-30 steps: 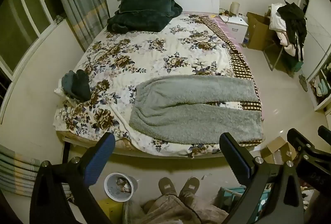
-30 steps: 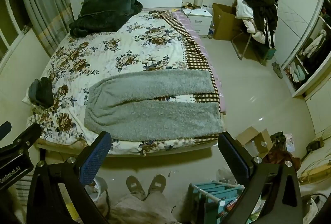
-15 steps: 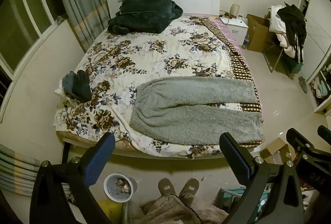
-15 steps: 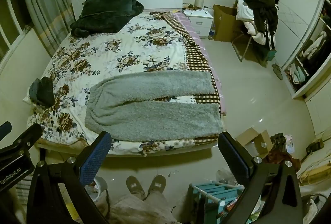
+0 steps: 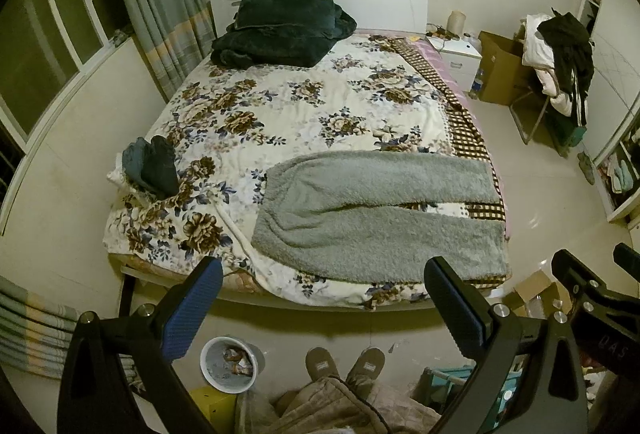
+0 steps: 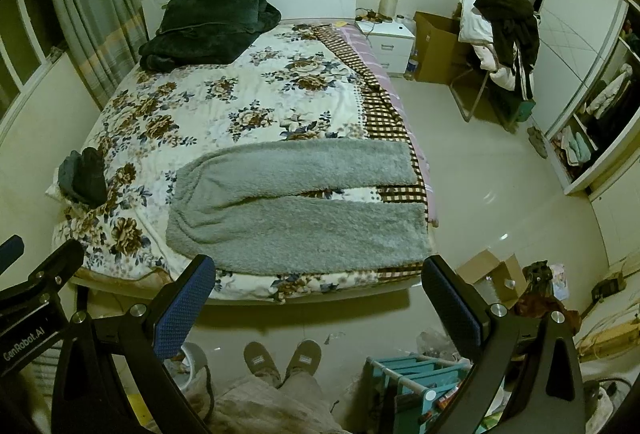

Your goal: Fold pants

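Grey fleece pants (image 5: pixel 372 209) lie flat across the near end of the bed, waistband to the left and both legs running right with a narrow gap between them; they also show in the right wrist view (image 6: pixel 296 205). My left gripper (image 5: pixel 322 278) is open and empty, held high in front of the bed's near edge. My right gripper (image 6: pixel 318 276) is open and empty too, beside it at the same height. Both are well short of the pants.
The floral quilt (image 5: pixel 280 105) covers the bed. A dark folded blanket (image 5: pixel 280 29) lies at the headboard and a small dark garment pile (image 5: pixel 154 165) at the left edge. A white bin (image 5: pixel 230 364), my slippers (image 6: pixel 282 356), a blue rack (image 6: pixel 416 378) and cardboard boxes (image 6: pixel 492 276) crowd the floor.
Both views have shifted slightly, with the bed sitting a little lower in frame. The pants have not moved and both grippers stay open.
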